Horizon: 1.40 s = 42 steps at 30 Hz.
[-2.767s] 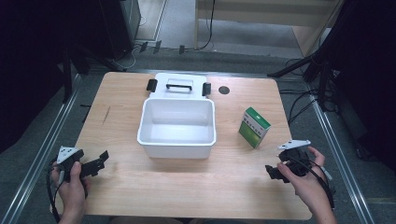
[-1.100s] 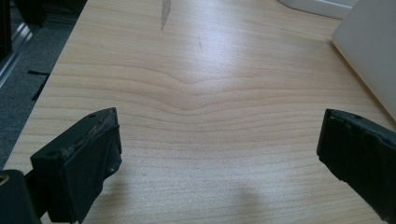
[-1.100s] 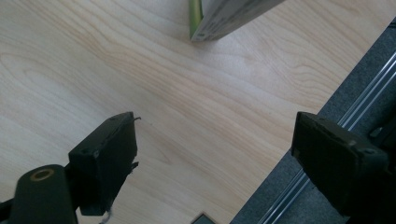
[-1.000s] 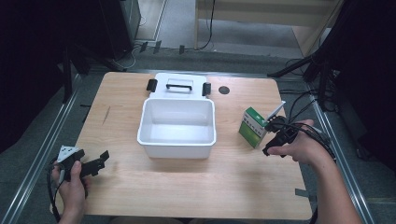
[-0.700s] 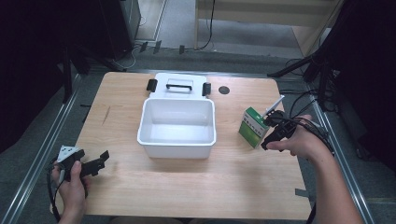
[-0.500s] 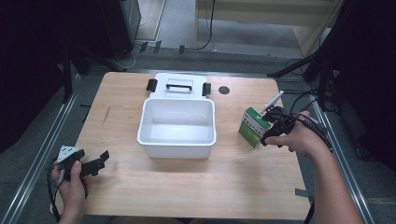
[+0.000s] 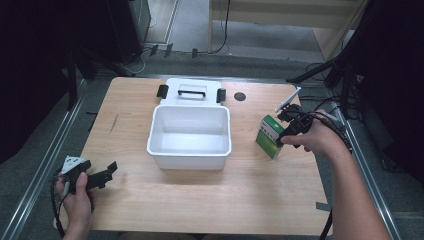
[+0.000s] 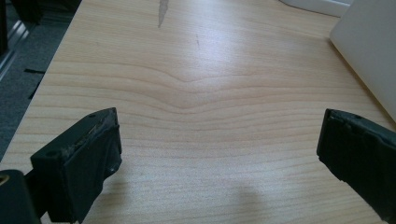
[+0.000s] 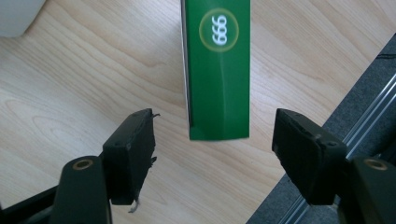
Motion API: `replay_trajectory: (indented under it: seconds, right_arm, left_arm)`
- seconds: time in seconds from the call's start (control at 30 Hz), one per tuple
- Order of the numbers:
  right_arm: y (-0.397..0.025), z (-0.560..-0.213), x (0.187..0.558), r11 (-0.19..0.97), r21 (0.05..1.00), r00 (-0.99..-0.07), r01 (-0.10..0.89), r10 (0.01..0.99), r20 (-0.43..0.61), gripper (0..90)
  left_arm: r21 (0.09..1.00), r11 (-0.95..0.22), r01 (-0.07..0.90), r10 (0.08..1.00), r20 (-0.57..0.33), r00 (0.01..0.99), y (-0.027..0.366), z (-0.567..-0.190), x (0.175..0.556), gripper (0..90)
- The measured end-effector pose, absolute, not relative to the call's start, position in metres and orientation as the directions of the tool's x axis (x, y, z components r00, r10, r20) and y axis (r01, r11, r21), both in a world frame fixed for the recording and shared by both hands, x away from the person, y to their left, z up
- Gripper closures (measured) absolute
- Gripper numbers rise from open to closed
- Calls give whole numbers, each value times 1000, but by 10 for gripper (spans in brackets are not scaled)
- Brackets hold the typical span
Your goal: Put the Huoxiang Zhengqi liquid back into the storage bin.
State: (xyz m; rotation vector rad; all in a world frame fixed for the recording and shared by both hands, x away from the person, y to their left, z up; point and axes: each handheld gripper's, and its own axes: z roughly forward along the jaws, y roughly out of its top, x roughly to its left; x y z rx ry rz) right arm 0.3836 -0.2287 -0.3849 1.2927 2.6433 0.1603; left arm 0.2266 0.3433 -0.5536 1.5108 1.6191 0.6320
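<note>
1. Right gripper (image 7: 286, 131) at the far right of the surface (image 7: 200, 200), level with the green box (image 7: 270, 135); fingers (image 9: 130, 154) spread wide, nothing held, 1 on each side of the box's near end, neither touching it. Spread set wider than the box's narrow face, presumably so that closing clamps the 2 broad sides.

2. Green box (image 9: 217, 70) upright on the surface, just right of the white tub (image 7: 190, 136) and near the right edge; narrow green face with a round gold mark turned toward the right gripper (image 9: 215, 161). Judged to be the thing to be picked up, since only the box lies between open fingers.

3. White tub open and empty at mid-surface, lid (image 7: 191, 92) with black handle and 2 black latches lying flat behind it. Likely the destination: mouth unobstructed, short carry from the box.

4. Left gripper (image 7: 100, 176) low at the near left corner, well apart from tub and box; fingers (image 8: 77, 172) wide open over bare wood, gripping nothing. Parked clear, apparently to leave the middle free for the right hand.

5. Corner of the tub (image 8: 369, 51) at the right margin of the left gripper view, confirming aim toward the tub from a distance.

6. Next step, as a judgement: slight advance, then closing on the box; risk of tipping the tall box if 1 finger meets it first.
</note>
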Motion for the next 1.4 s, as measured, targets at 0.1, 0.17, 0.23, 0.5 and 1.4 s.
replay_trajectory:
  seconds: [0.1,0.17,0.23,0.5,1.4]
  right_arm:
    - [-224,-384,389,617,178,-602,766,787,-137,303]
    - [-221,-383,393,613,183,-599,768,790,-134,308]
    - [-218,-382,398,611,175,-598,772,791,-127,348]
    - [-213,-384,410,612,152,-604,776,791,-96,380]
    - [-192,-403,436,596,82,-592,798,803,-73,627]
  left_arm:
    - [811,160,563,973,-226,50,344,-554,226,6]
    - [810,156,565,973,-224,52,343,-554,226,6]
    - [812,151,563,974,-218,54,343,-554,226,6]
    - [812,151,564,975,-218,52,342,-554,226,6]
    - [811,152,565,974,-220,54,343,-554,226,7]
